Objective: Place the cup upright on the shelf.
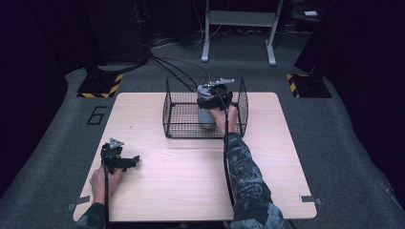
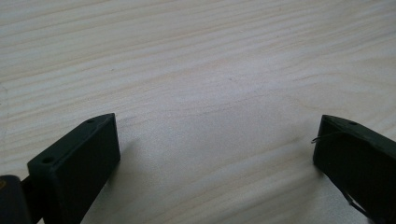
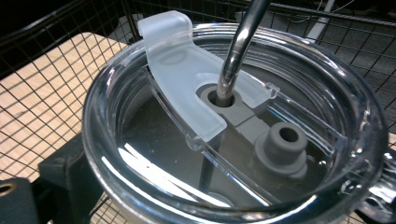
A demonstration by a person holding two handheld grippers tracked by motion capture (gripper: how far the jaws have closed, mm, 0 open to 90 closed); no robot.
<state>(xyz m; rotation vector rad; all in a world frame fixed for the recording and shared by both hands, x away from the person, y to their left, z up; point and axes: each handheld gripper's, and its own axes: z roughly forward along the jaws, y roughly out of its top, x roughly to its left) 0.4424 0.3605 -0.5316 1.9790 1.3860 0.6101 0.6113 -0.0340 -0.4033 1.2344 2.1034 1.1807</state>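
A: What of the tumbler can't be made out?
B: Inside the wire basket, its body sits behind the right gripper and hand; its clear lid runs off the bottom edge, and the metal straw off the top.
A: And that gripper's jaws?
B: Mostly hidden beneath the lid, so their grip can't be told.
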